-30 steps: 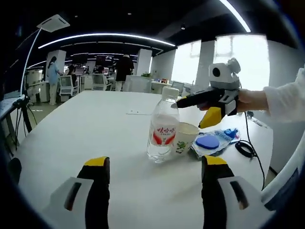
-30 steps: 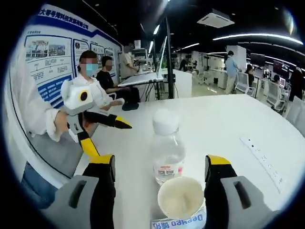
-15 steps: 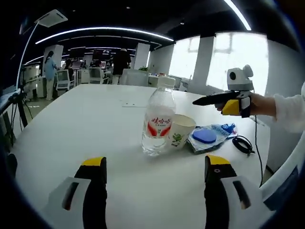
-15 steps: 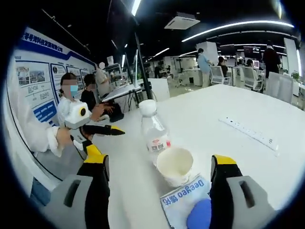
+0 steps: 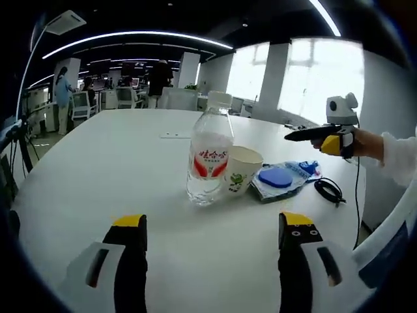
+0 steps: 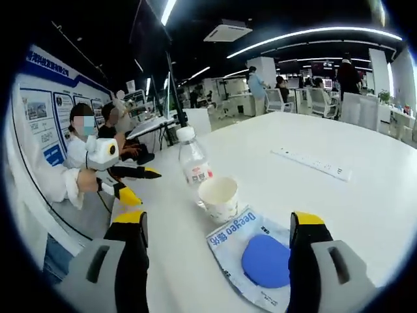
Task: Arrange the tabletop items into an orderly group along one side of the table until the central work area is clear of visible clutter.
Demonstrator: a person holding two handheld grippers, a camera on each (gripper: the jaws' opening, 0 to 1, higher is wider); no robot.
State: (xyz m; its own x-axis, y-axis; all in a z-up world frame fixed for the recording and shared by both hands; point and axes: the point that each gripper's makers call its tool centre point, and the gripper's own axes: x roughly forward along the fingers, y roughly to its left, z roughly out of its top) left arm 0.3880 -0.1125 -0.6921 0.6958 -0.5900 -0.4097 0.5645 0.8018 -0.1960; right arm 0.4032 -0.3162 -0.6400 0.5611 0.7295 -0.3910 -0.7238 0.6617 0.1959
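With both the left gripper (image 5: 207, 225) and right gripper (image 6: 215, 222) hovering released and empty, the light, crushable paper cup (image 6: 218, 197) is standing touching the stiffer water bottle (image 5: 208, 158) near 1 table (image 5: 98, 163) edge, likely inviting a gentle mid-wall grasp.

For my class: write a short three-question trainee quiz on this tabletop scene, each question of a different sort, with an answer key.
1. True or false: the paper cup lies on its side.
2. Multiple choice: what rests on the plastic packet? A) a blue disc B) a pen C) a key
3. Fill in: in the left gripper view, the looped black cable lies on the white table beyond the ____.

Key
1. False; it stands upright, mouth up, right beside the water bottle.
2. A; the blue disc.
3. Packet. Both the left gripper and right gripper are open.
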